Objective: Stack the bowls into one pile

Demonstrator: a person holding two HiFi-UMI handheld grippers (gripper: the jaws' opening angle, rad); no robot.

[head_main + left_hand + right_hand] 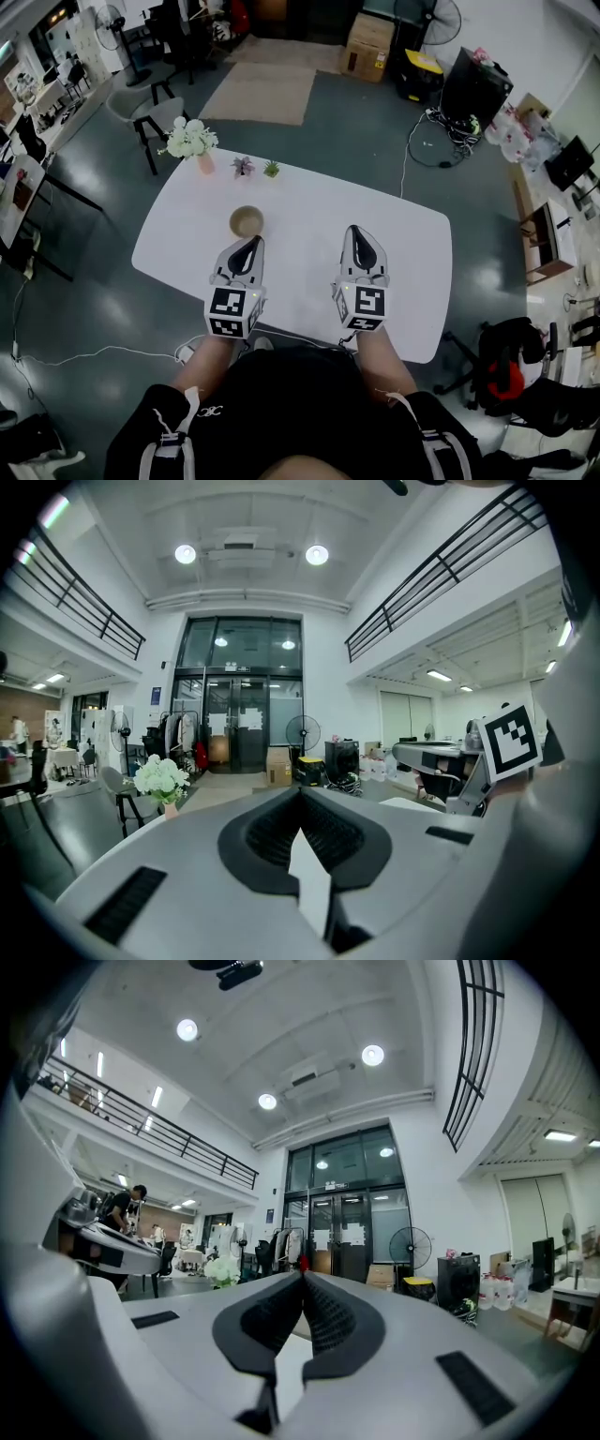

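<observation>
In the head view, locate the bowls [247, 222] as one tan pile on the white table [412, 244], just beyond the left gripper [249, 246] and well apart from the right gripper [359, 236]. In the left gripper view, then the right gripper view, read both jaw pairs as pressed together on nothing. Judge stacking as probably finished, no loose bowl in sight; next, draw both tools back clear of the pile.
</observation>
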